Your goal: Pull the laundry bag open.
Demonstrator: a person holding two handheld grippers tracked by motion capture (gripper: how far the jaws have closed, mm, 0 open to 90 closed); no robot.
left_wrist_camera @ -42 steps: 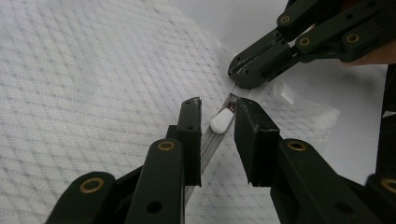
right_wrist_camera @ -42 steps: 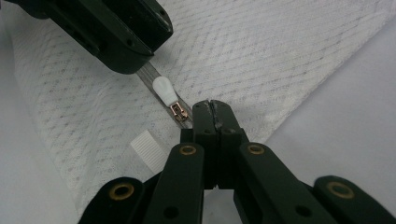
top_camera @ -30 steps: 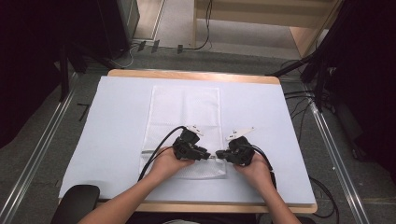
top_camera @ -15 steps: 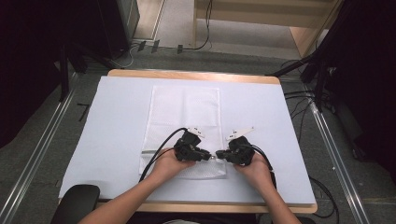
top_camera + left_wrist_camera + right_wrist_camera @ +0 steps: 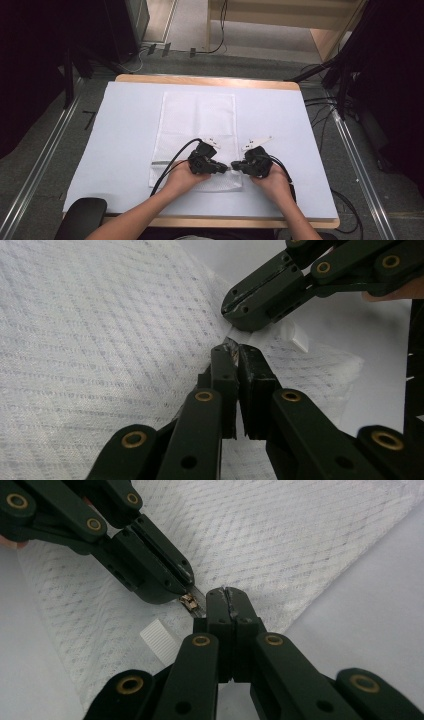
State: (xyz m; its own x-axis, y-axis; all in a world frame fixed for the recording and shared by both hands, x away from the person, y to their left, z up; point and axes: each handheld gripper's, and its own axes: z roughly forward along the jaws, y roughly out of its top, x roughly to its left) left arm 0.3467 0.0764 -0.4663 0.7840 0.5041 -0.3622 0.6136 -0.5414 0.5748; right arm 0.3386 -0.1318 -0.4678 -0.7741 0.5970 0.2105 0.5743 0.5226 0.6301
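A white mesh bag (image 5: 197, 125) is lying flat, long axis running away from the person, while the left gripper (image 5: 223, 168) is closing on its zipper pull (image 5: 190, 603) and the right gripper (image 5: 235, 166) is pinching the bag's near edge.

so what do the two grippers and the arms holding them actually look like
Both the left gripper and the right gripper are matte black linkages with brass-coloured pivot pins and blocky, scuffed jaw tips. Each carries a pale three-cornered plate on top and trails a black cable. The forearms are bare, no sleeves showing.

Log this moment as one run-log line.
left hand-held gripper: just closing, shut on zipper pull | right hand-held gripper: shut on mesh bag edge | table: bag flat
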